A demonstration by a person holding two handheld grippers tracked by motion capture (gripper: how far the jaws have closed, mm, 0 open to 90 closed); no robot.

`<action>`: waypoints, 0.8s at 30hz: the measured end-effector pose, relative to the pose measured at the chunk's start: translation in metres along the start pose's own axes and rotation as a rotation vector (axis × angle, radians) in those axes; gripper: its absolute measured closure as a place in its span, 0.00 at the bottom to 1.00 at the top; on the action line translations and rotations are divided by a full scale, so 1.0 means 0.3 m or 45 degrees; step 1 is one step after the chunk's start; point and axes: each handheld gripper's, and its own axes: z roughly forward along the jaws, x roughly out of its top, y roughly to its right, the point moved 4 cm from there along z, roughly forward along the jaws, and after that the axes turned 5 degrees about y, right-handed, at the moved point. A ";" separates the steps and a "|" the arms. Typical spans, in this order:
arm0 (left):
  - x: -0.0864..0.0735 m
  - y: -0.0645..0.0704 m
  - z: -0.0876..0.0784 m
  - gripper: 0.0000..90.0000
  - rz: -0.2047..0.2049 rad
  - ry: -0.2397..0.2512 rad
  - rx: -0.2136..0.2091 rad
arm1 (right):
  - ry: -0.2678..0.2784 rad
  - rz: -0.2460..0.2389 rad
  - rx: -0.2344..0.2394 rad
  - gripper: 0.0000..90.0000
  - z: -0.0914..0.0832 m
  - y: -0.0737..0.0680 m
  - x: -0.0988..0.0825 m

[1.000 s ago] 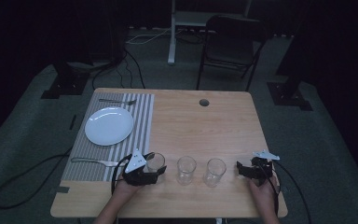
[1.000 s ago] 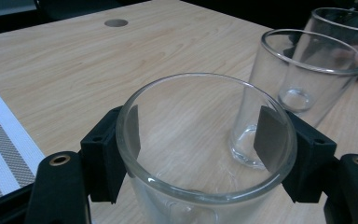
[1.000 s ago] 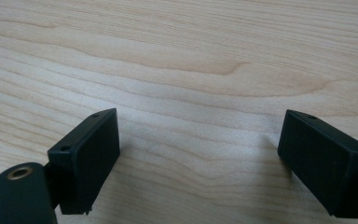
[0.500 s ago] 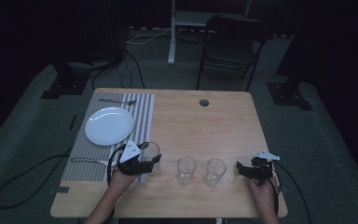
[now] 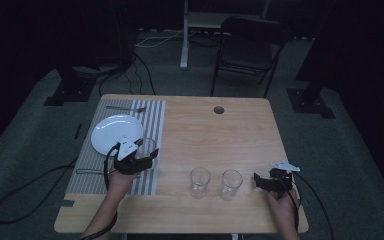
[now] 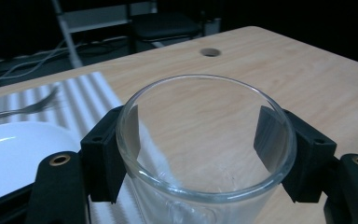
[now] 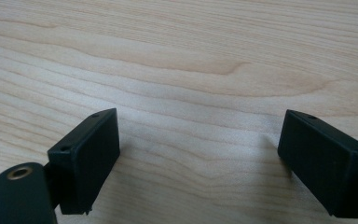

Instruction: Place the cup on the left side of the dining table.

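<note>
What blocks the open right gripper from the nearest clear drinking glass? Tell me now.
Nothing visible. Only bare wooden table lies between the right gripper and the clear drinking glass beside it; the second clear glass stands beyond that one.

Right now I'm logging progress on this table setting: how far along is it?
Done, it seems: the plate and a fork lie on the striped placemat. In hand: the left gripper holds one glass above the mat's right part, beside the plate. Left: two glasses stand on the bare table, and the right gripper is open with nothing between its jaws.
</note>
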 end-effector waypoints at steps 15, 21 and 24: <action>-0.055 -0.124 0.013 0.32 -0.080 -0.056 0.155 | -0.001 -0.002 0.000 0.14 0.000 0.000 0.000; -0.074 -0.136 0.017 0.32 -0.093 -0.078 0.182 | 0.000 -0.002 0.000 0.14 0.000 0.000 0.000; -0.082 -0.136 0.018 0.32 -0.077 -0.096 0.211 | -0.001 -0.001 0.000 0.14 0.000 0.000 0.000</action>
